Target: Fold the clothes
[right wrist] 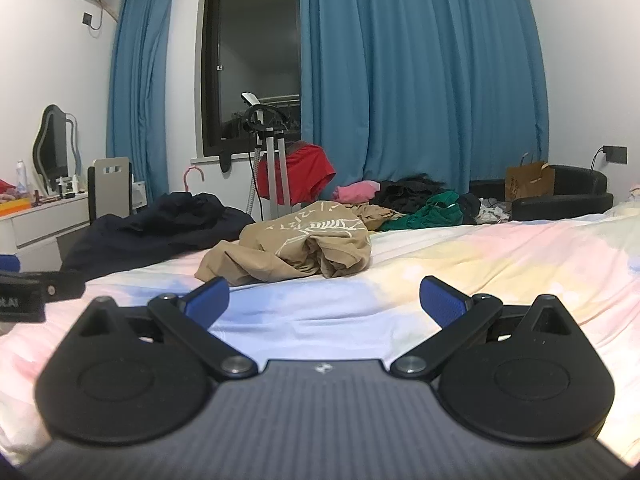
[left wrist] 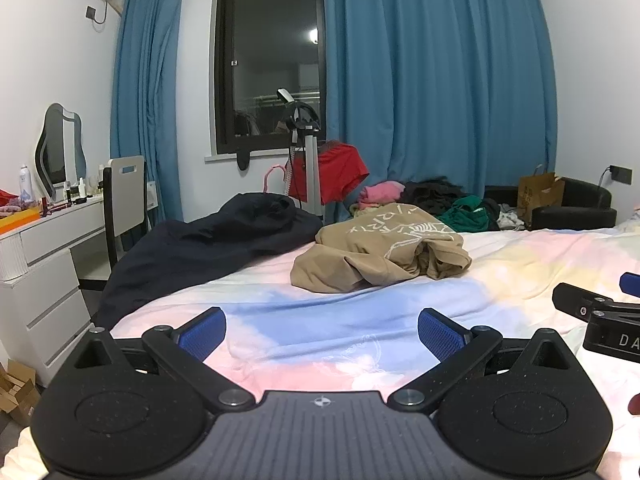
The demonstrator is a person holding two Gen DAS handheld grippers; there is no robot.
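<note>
Fingers on your left gripper [left wrist: 322,334] and right gripper [right wrist: 324,302] are spread wide and empty — hovering low over the bed [left wrist: 520,264], both aimed at the crumpled tan shirt [left wrist: 380,254] ahead, well apart from either.

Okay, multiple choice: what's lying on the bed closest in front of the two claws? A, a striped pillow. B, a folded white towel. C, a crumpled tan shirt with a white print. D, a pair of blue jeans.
C: the crumpled tan shirt with its white print lies on the pastel sheet ahead of both open claws, the left claw and the right claw.
</note>
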